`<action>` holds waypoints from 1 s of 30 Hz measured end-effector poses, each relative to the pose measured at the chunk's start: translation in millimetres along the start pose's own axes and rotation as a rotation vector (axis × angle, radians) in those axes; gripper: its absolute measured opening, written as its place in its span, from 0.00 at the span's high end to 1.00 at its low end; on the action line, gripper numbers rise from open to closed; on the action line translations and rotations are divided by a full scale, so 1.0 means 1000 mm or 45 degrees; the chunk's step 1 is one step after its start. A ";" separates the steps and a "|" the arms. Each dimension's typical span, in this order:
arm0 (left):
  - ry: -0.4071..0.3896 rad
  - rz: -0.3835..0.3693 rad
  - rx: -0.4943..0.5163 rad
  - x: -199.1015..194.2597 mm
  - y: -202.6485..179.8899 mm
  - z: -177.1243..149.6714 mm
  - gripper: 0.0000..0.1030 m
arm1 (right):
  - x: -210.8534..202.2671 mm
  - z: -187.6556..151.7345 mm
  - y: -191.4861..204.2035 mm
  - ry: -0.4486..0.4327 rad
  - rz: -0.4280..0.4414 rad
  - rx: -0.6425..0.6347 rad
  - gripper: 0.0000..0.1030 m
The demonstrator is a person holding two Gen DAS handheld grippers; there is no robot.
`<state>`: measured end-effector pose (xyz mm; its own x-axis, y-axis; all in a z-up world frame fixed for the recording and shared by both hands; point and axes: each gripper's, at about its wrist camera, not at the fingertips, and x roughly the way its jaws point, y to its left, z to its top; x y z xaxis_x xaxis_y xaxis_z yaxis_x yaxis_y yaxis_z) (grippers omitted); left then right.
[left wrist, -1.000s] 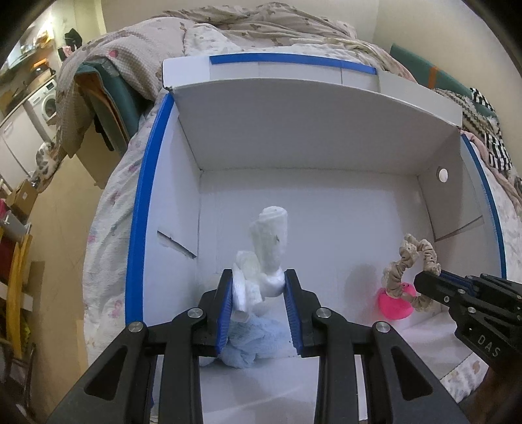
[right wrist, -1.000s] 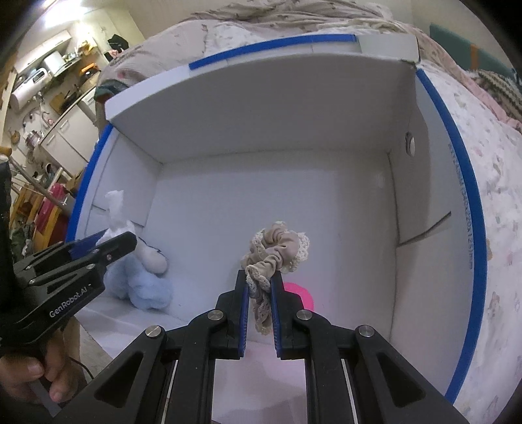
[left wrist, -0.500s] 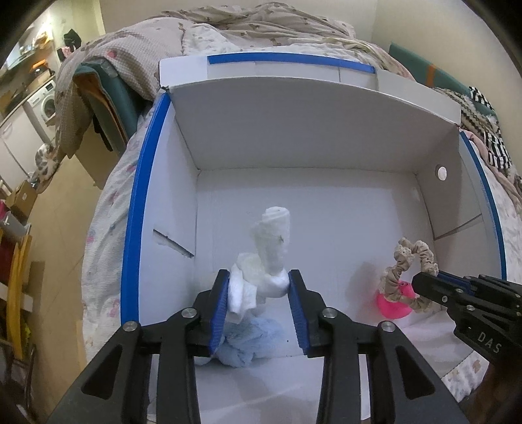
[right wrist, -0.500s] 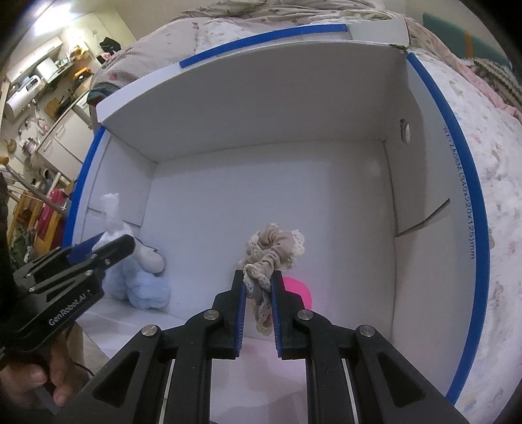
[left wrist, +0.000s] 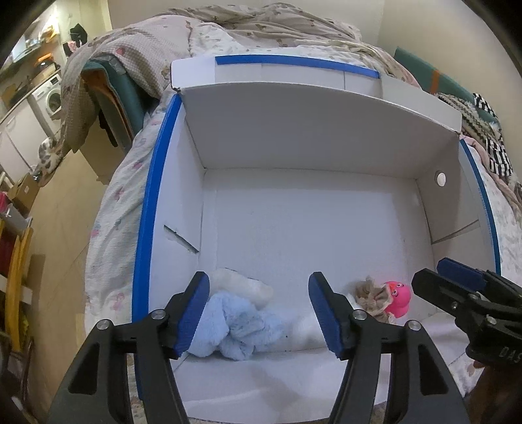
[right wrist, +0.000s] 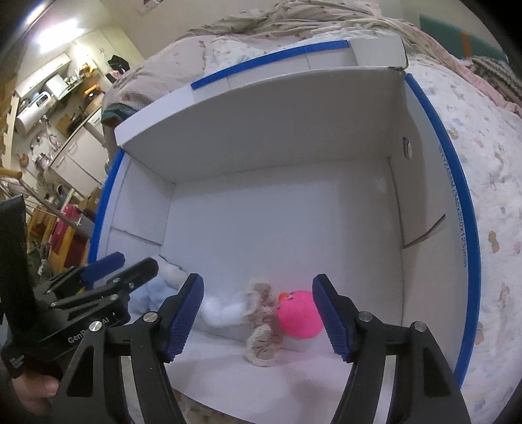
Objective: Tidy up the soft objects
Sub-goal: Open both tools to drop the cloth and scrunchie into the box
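A white box with blue edges point(left wrist: 153, 182) point(right wrist: 421, 202) lies open on a bed. Inside at its near side lie a light blue fluffy cloth point(left wrist: 235, 329) point(right wrist: 148, 292), a white fluffy piece point(left wrist: 241, 285) point(right wrist: 218, 311), a beige scrunchie point(left wrist: 372, 295) point(right wrist: 261, 323) and a pink toy point(left wrist: 398, 296) point(right wrist: 298, 314). My left gripper point(left wrist: 259, 314) is open and empty above the blue cloth. My right gripper point(right wrist: 257, 318) is open and empty, its jaws standing either side of the scrunchie and the pink toy.
The box sits on a floral bed cover point(right wrist: 489, 156) with rumpled bedding point(left wrist: 261, 29) behind it. A striped cloth point(left wrist: 492, 140) lies at right. To the left are a floor, a washing machine point(left wrist: 49, 98) and shelves.
Both grippers have opened and pulled back. The white piece dropped from the left gripper onto the blue cloth. The scrunchie dropped from the right gripper beside the pink toy.
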<state>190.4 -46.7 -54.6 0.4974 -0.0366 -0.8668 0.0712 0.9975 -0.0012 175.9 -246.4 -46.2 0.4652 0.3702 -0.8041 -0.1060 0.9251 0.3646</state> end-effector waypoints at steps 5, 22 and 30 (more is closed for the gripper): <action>-0.009 0.001 0.000 -0.005 0.001 0.000 0.41 | 0.000 -0.001 0.001 0.012 -0.001 0.007 0.24; -0.044 0.019 -0.036 -0.022 0.008 -0.006 0.41 | -0.019 -0.004 0.005 -0.106 -0.009 0.071 0.00; -0.096 0.029 -0.059 -0.046 0.019 -0.015 0.41 | -0.037 -0.017 0.009 -0.169 -0.030 0.037 0.00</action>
<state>156.0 -25.4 -22.1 0.5619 -0.0166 -0.8270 0.0197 0.9998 -0.0067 142.7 -250.5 -21.6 0.5794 0.3322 -0.7443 -0.0692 0.9299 0.3612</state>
